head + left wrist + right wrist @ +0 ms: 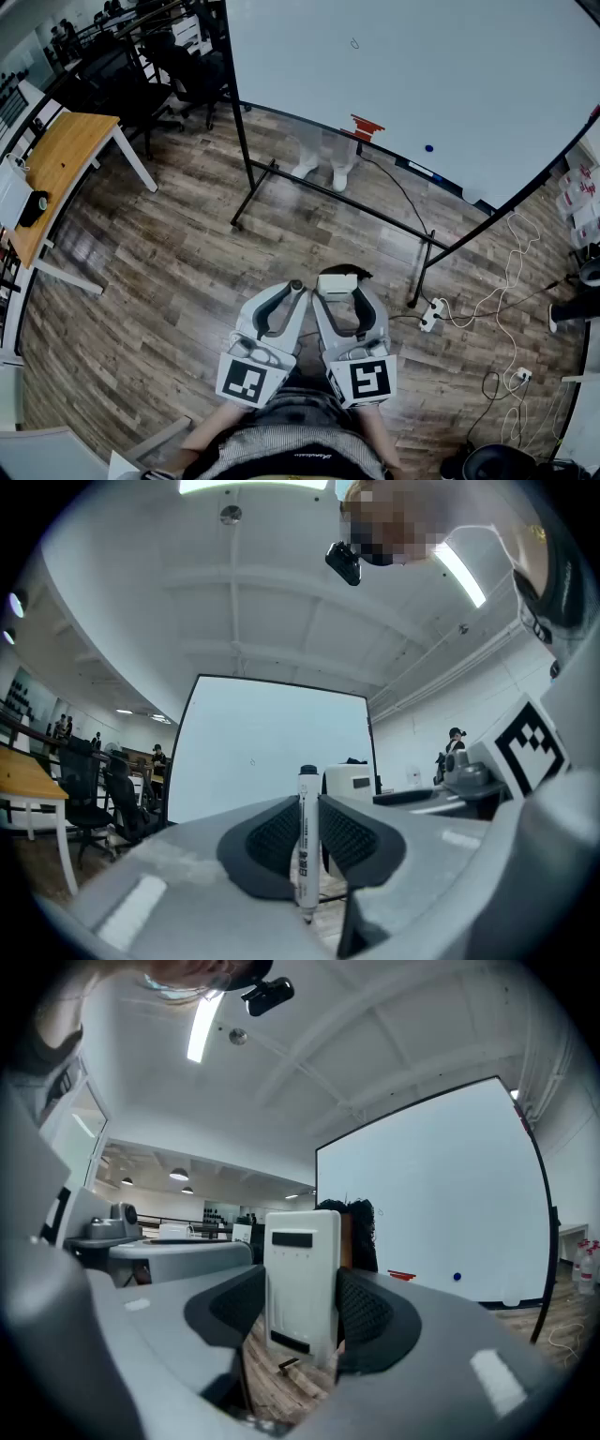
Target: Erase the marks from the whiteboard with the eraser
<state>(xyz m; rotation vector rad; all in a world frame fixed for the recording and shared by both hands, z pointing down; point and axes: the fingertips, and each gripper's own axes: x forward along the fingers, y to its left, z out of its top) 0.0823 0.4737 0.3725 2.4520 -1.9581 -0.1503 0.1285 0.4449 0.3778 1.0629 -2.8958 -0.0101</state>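
A large whiteboard on a black stand fills the upper right of the head view, with one small dark mark high on it. My right gripper is shut on a white eraser with dark felt at its back, held upright between the pads. A white marker, black cap up, stands clamped in my shut left gripper. Both grippers hang side by side low over the wooden floor, some way in front of the board. A red object and a blue dot sit near the board's lower edge.
A wooden desk stands at the left, office chairs behind it. Cables and a power strip lie on the floor at the right near the stand's foot. Someone's white shoes show behind the board.
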